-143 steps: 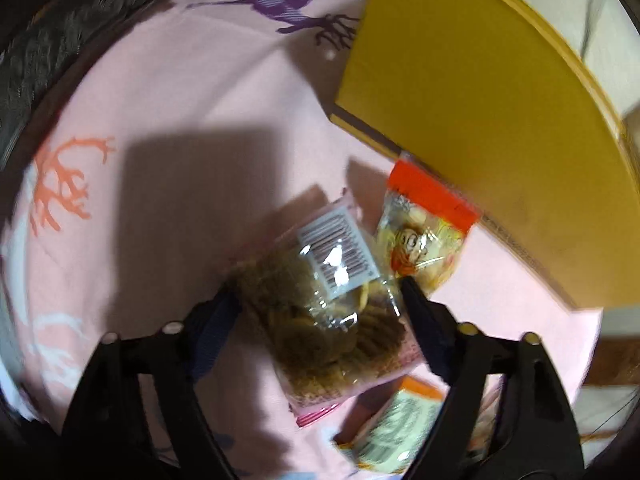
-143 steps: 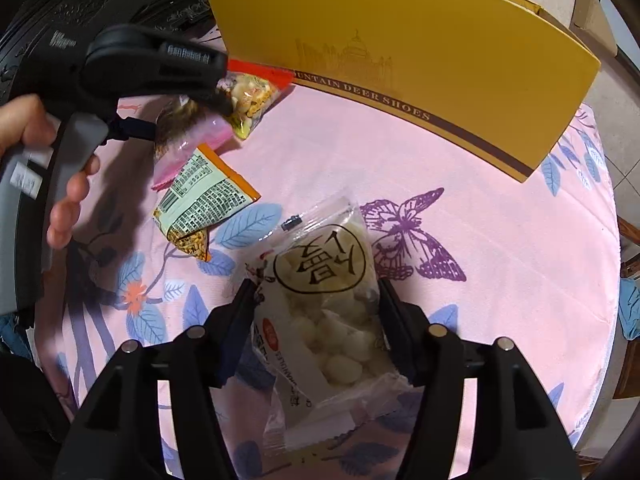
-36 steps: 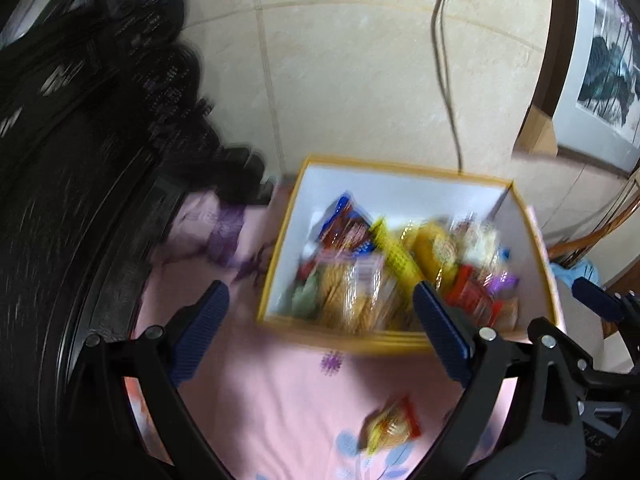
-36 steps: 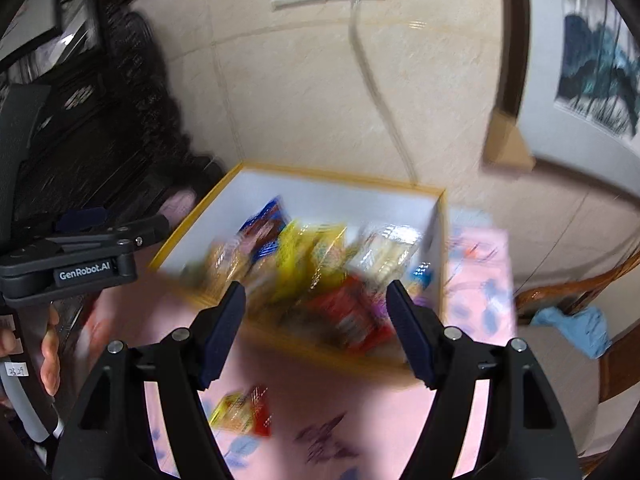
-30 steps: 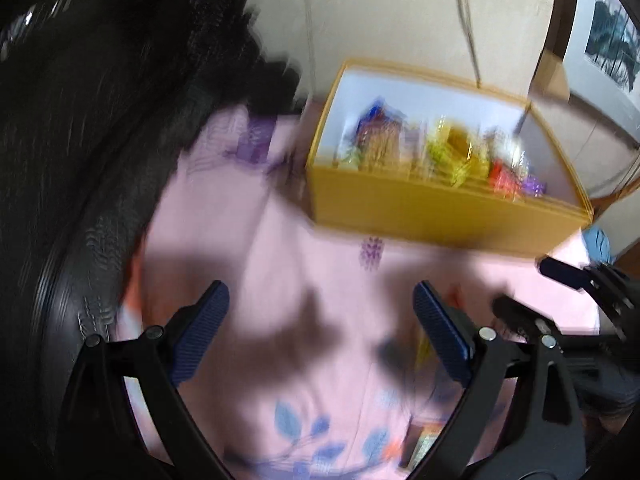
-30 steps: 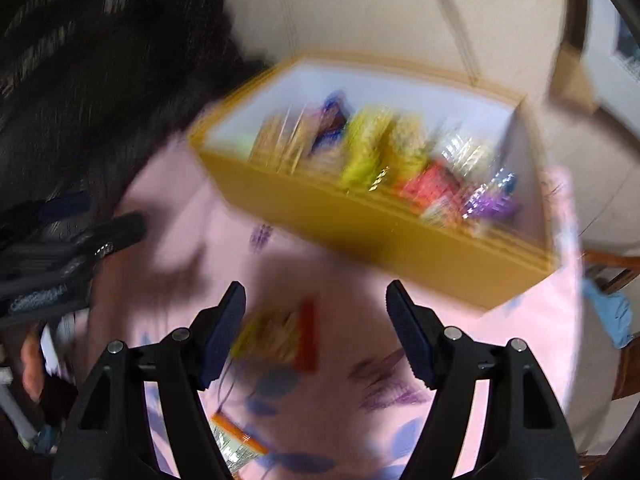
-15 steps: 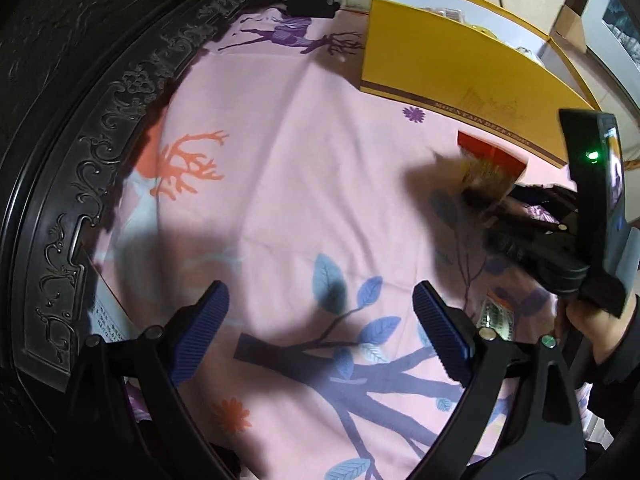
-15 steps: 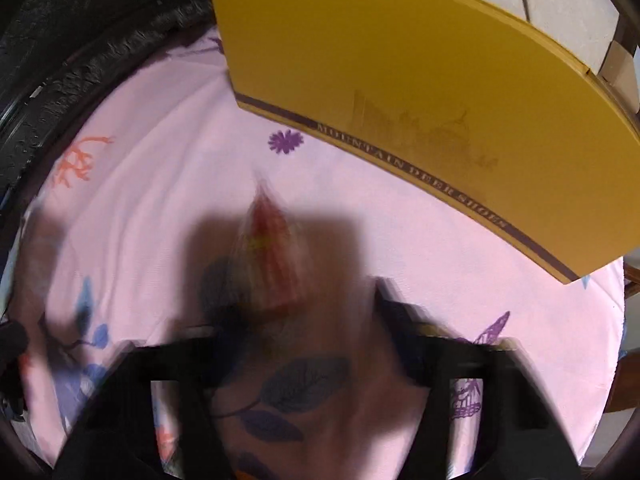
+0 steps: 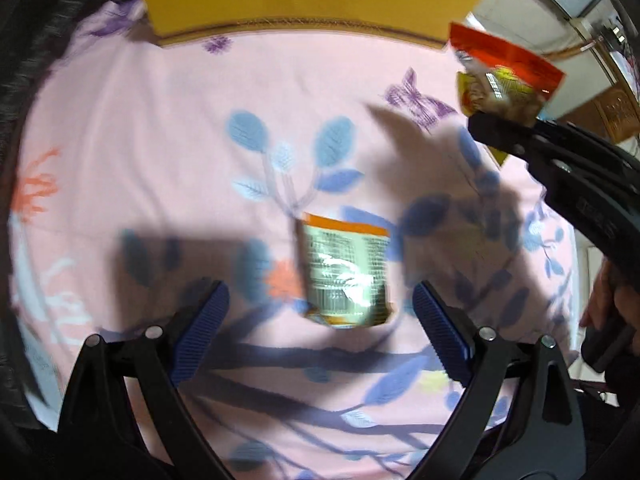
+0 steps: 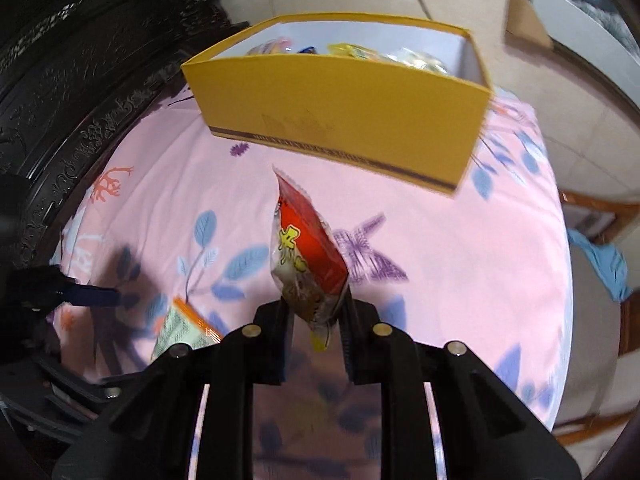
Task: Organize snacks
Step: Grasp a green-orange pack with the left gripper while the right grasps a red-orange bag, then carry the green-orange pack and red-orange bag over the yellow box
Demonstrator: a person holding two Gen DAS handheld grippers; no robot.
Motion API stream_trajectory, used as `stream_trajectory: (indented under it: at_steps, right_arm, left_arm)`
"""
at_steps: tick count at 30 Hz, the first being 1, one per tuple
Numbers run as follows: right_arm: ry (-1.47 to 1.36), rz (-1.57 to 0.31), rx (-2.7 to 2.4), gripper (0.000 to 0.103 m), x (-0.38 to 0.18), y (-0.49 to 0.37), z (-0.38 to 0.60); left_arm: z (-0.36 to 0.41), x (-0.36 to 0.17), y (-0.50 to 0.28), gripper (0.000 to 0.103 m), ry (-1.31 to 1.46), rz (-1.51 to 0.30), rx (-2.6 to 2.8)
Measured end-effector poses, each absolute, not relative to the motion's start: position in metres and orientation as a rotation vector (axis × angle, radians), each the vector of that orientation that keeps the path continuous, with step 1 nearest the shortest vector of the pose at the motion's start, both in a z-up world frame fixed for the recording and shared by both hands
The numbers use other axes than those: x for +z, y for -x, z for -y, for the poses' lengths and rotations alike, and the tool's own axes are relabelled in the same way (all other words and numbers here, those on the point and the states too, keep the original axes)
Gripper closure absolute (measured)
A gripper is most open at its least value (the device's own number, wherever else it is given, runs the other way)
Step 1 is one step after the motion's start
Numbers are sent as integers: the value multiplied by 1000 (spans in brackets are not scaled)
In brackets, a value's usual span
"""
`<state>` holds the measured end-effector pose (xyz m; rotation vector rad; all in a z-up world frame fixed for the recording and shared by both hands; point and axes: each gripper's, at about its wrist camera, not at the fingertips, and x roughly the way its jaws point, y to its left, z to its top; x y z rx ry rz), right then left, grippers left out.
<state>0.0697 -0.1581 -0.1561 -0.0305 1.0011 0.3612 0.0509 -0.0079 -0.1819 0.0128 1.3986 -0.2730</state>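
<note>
My right gripper [image 10: 316, 308] is shut on a red-topped snack packet [image 10: 306, 256], which stands up from its jaws above the pink cloth. The same red-topped snack packet [image 9: 504, 80] shows at the upper right of the left wrist view, clamped in the right gripper [image 9: 500, 120]. An orange-edged snack packet [image 9: 346, 276] lies flat on the cloth, between and just ahead of my left gripper [image 9: 320, 320], which stands open and apart from it. That orange-edged snack packet [image 10: 184, 330] also lies at the lower left of the right wrist view. The yellow box [image 10: 352, 116] holds several snacks.
The yellow box [image 9: 304, 4] stands at the far side of the round table with its pink patterned cloth [image 9: 160, 128]. A dark carved chair back [image 10: 60, 80] runs along the left. A person's hand [image 9: 612, 300] grips the right tool. A wooden chair with blue cloth [image 10: 600, 260] stands right.
The right gripper has closed on the red-topped packet and lifted it off the cloth. My left gripper has dropped and tilted down over the orange-edged packet.
</note>
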Motion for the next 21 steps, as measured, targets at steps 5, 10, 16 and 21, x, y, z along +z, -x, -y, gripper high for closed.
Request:
stream_trajectory:
  at_steps: [5, 10, 16, 21]
  right_arm:
    - [-16, -1017, 338, 82, -158, -55, 168]
    - [-33, -1023, 334, 82, -156, -44, 174]
    - [-45, -1005, 334, 82, -150, -42, 175]
    - [-60, -976, 343, 82, -140, -44, 175]
  left_arm:
    - [25, -195, -56, 8, -12, -1416, -293]
    - [29, -200, -56, 61, -40, -1400, -271]
    - [37, -200, -49, 63, -86, -1371, -277]
    - [28, -191, -38, 72, -63, -1347, -272]
